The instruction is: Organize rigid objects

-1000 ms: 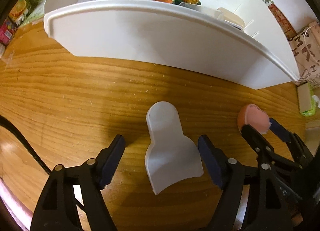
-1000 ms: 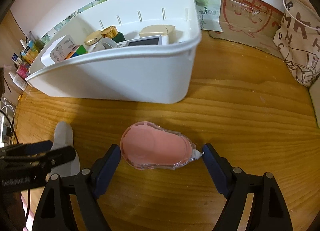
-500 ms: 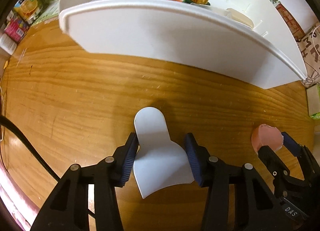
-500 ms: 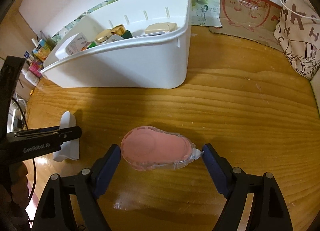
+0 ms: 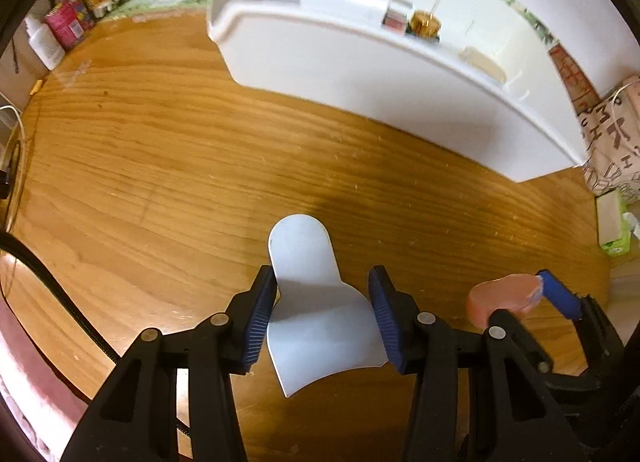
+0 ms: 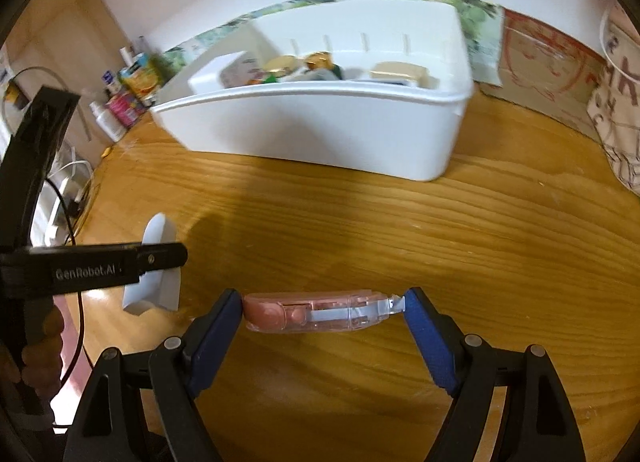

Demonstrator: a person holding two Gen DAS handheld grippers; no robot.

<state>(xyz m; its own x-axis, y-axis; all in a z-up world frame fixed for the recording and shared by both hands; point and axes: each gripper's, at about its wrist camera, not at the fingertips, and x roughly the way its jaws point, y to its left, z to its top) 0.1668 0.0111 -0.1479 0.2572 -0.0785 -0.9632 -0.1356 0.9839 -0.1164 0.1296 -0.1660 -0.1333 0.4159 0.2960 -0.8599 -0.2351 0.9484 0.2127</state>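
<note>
My left gripper [image 5: 322, 314] is shut on a white flat plastic piece [image 5: 316, 302] with a rounded tip, held above the wooden table [image 5: 160, 166]. My right gripper [image 6: 323, 316] is shut on a pink correction-tape dispenser [image 6: 316, 311], held edge-on above the table; it also shows at the right in the left wrist view [image 5: 502, 296]. The white piece shows in the right wrist view [image 6: 158, 262] behind the left gripper's finger. A white bin [image 6: 320, 130] stands at the back and holds several items: a white box, gold-capped jars, a beige case.
Bottles and packets [image 5: 76, 10] stand at the table's far left corner. A printed bag [image 6: 620, 110] and cardboard [image 6: 544, 74] are at the back right. A green-white box [image 5: 614, 228] lies at the right edge. Cables [image 6: 68, 190] hang off the left.
My left gripper closed on the white piece and lifted it. My right gripper raised the pink dispenser and turned it edge-on. Both pulled back from the bin.
</note>
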